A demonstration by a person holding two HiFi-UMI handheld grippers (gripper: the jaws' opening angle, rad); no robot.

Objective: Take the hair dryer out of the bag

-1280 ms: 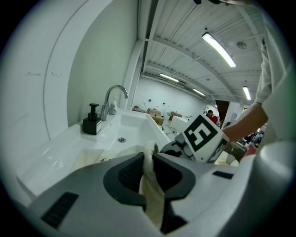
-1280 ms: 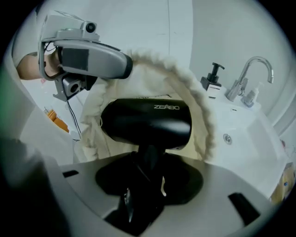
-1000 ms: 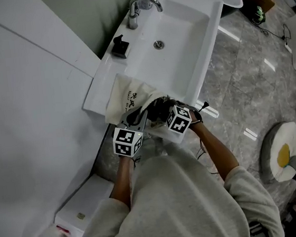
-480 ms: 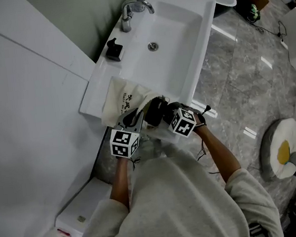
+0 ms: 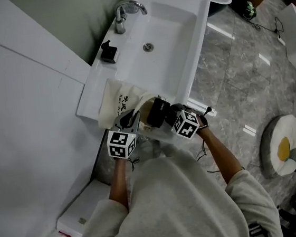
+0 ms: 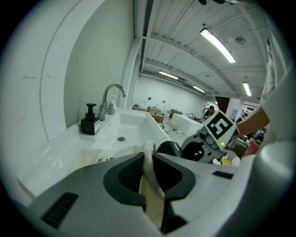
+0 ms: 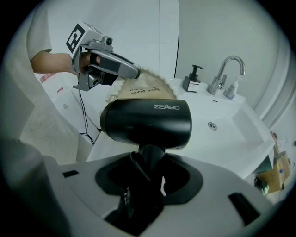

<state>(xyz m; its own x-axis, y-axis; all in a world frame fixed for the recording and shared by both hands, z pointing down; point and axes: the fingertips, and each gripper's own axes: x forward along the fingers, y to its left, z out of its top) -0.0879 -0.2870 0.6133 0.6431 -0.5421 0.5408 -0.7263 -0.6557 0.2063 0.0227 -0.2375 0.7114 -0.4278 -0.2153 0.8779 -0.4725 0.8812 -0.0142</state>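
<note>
A black hair dryer hangs just outside the mouth of a cream cloth bag that lies on the left ledge of the white sink. My right gripper is shut on the dryer's handle, and the dryer's barrel stands above the jaws. My left gripper is shut on the bag's edge, with a fold of cloth pinched between its pads. In the left gripper view the dryer and the right gripper sit just right of the bag. The left gripper shows above the bag in the right gripper view.
A chrome faucet and a black soap dispenser stand at the sink's back. A white box lies on the floor at lower left. A round cushion lies on the grey tiled floor at right. A black cable trails below the sink.
My right gripper has drawn the hair dryer to the right, away from the bag's mouth. The left gripper has kept its hold on the bag in the same place.
</note>
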